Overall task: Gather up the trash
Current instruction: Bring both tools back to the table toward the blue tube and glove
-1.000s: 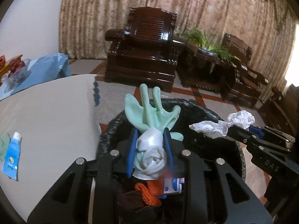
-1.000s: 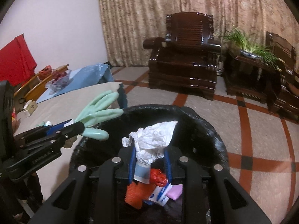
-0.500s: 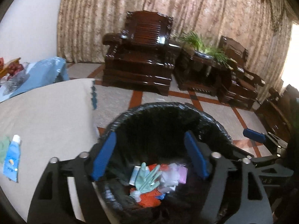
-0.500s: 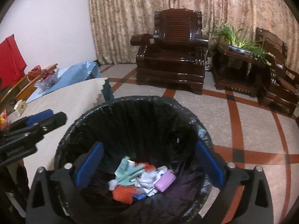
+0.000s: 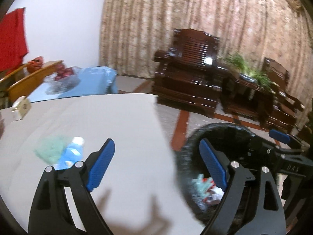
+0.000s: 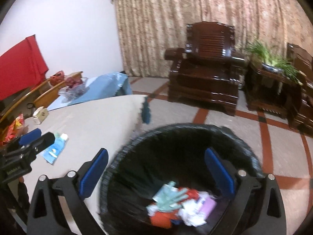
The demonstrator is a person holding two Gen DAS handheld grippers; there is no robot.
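Observation:
A black-lined trash bin (image 6: 244,148) stands beside the beige table (image 5: 97,117). In it lie a green glove (image 6: 170,197), crumpled white tissue (image 6: 189,215) and red and pink scraps. My left gripper (image 5: 156,156) is open and empty over the table's right edge. It also shows in the right wrist view (image 6: 37,139). My right gripper (image 6: 156,168) is open and empty over the bin's left rim. It also shows in the left wrist view (image 5: 279,137). A blue tube (image 5: 72,152) (image 6: 55,148) and a green cloth-like item (image 5: 50,148) lie on the table.
A small white box (image 6: 40,114) and a red-orange packet (image 6: 13,129) sit at the table's far left. A blue-covered table (image 6: 101,88) with bagged items, wooden chairs, dark armchairs (image 6: 205,74) and a plant (image 6: 273,58) stand behind on the tiled floor.
One second ago the left gripper held the green glove and the right held tissue over the bin; both opened and dropped them in. Both views have since swung left toward the table.

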